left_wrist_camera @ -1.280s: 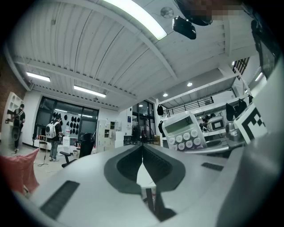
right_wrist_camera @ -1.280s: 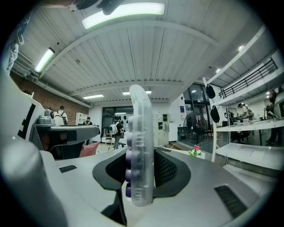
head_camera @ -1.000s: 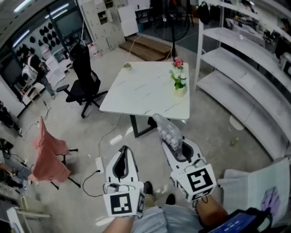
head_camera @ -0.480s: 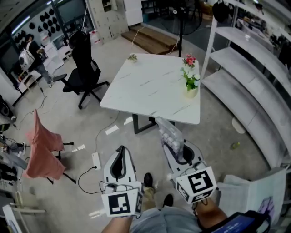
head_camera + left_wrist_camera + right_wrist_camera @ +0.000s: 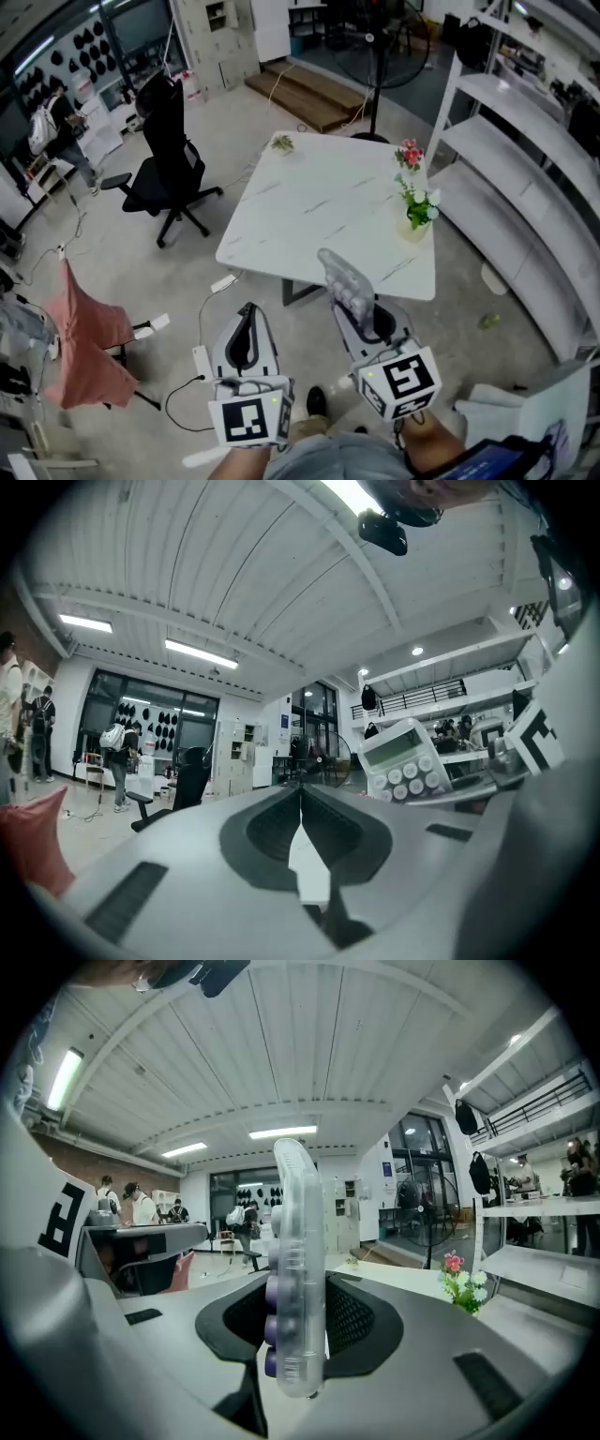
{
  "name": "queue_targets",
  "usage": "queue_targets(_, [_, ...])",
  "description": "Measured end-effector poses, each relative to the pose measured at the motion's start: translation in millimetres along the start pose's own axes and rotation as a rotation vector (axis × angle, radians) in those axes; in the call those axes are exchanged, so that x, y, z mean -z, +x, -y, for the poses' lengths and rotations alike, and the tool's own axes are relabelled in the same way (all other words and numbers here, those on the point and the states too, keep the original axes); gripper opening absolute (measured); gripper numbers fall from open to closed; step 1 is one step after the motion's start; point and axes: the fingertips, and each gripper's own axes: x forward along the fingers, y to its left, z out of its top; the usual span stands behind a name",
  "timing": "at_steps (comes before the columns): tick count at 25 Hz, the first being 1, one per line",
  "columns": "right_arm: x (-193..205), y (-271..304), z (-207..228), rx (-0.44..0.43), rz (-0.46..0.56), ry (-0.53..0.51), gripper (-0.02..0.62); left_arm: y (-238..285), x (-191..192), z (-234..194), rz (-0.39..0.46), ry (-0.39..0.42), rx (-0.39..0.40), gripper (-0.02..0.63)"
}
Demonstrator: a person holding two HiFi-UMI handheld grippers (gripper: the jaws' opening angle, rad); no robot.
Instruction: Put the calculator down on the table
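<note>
My right gripper is shut on a clear-cased calculator with rounded buttons, held on edge and sticking out forward over the floor just short of the white table. In the right gripper view the calculator stands upright between the pads, purple buttons to the left. My left gripper is beside it on the left, shut with nothing in it; its jaws meet in the left gripper view, where the calculator shows at right.
A small flower pot stands near the table's right edge and a little plant at its far corner. A black office chair is left of the table, white shelving to the right, a pink-draped chair at left, cables on the floor.
Both grippers have moved forward toward the table together, so the table sits closer and lower in the head view. The calculator stays gripped the same way.
</note>
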Motion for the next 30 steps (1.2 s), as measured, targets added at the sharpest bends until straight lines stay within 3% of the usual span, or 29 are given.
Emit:
queue_targets(10, [-46.9, 61.2, 3.6, 0.038, 0.095, -0.036, 0.146, 56.6, -25.2, -43.8, 0.08, 0.034, 0.043, 0.009])
queue_targets(22, [-28.7, 112.5, 26.4, 0.054, 0.032, -0.007, 0.146, 106.4, 14.8, -59.0, -0.022, 0.009, 0.053, 0.009])
queue_targets(30, [-0.2, 179.4, 69.5, 0.056, -0.031, 0.054, 0.146, 180.5, 47.4, -68.9, -0.08, 0.026, 0.069, 0.009])
